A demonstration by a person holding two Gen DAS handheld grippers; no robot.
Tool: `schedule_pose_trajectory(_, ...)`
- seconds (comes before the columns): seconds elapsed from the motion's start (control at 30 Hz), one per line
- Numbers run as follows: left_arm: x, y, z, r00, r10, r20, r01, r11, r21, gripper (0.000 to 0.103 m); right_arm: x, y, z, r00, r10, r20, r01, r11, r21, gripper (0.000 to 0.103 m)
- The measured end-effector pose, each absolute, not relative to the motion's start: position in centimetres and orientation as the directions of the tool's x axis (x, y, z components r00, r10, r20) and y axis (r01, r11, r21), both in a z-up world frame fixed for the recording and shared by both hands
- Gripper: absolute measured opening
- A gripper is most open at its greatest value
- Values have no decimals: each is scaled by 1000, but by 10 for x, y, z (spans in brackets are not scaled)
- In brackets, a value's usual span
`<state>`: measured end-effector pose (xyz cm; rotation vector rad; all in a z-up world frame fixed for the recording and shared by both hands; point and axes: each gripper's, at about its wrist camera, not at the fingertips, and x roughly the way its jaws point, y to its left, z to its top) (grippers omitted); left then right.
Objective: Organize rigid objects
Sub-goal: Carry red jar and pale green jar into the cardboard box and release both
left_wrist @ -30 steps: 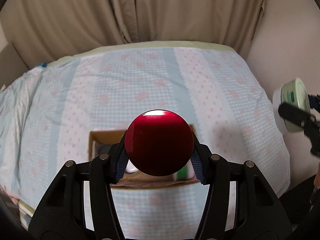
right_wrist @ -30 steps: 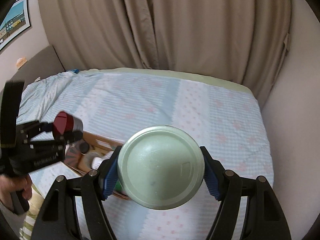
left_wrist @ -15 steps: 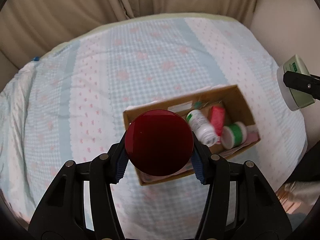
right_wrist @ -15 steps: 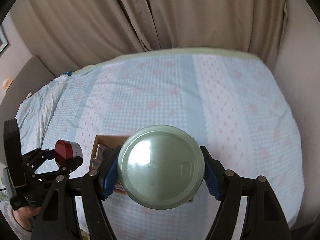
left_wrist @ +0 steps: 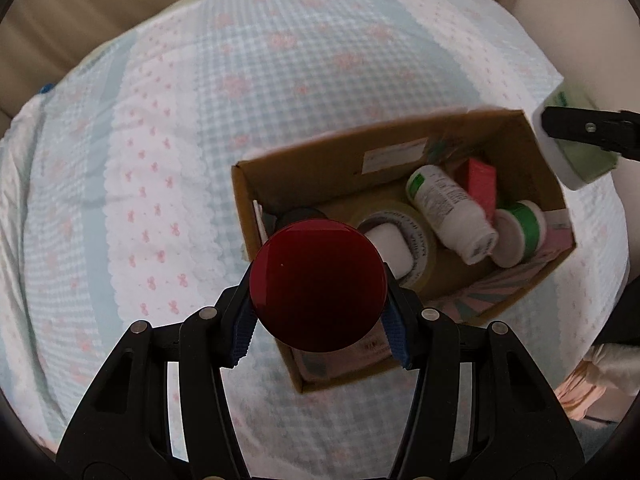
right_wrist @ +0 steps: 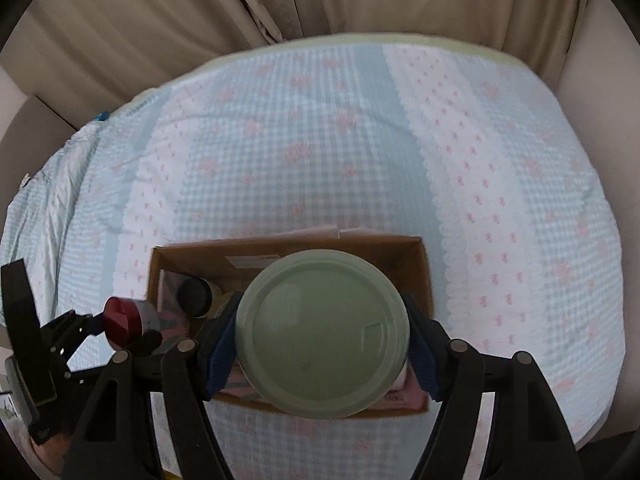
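My left gripper (left_wrist: 318,318) is shut on a small container with a dark red round cap (left_wrist: 318,284), held above the near left corner of an open cardboard box (left_wrist: 280,168). My right gripper (right_wrist: 322,354) is shut on a wide jar with a pale green lid (right_wrist: 322,334), hovering over the same cardboard box (right_wrist: 416,264). Seen from the right wrist, the red-capped container (right_wrist: 120,320) sits in the left gripper (right_wrist: 96,326) at lower left. The green-lidded jar (left_wrist: 576,160) shows at the right edge of the left wrist view.
The box lies on a bed with a blue-and-white checked sheet (left_wrist: 280,60). Inside are a tape roll (left_wrist: 404,232), a white bottle (left_wrist: 448,208), a red carton (left_wrist: 482,184), a green-banded jar (left_wrist: 520,232) and a black-capped jar (right_wrist: 194,296). Beige curtains (right_wrist: 280,0) hang behind.
Both grippers have come down and tipped toward the bed, each keeping its grip. The box now shows larger and closer under them, with its contents in view.
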<state>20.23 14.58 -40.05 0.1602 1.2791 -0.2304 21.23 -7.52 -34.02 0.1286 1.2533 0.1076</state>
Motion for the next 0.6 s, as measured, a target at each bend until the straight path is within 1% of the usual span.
schedule_pose_trajectory(0.23, 214, 125, -426, 252, -95, -963, 280, 960, -21, 51, 236, -76, -398, 239, 153, -959, 41, 985, 167, 69)
schedule_pose_trajectory(0.5, 233, 104, -433, 236, -119, -964, 309, 950, -41, 52, 246, -79, -417, 230, 156, -961, 73, 981, 177, 69)
schedule_pose_trajectory(0.53, 234, 104, -431, 239, -124, -963, 311, 949, -45, 68, 247, -80, -419, 225, 161, -961, 83, 980, 183, 69)
schedule_pose_trajectory(0.57, 233, 103, -428, 250, -132, -959, 311, 949, -50, 87, 247, -81, -419, 224, 167, -960, 90, 978, 191, 71)
schedule_pose_trajectory(0.6, 231, 104, -423, 271, -143, -952, 308, 950, -55, 102, 247, -82, -417, 240, 170, -956, 93, 976, 197, 87)
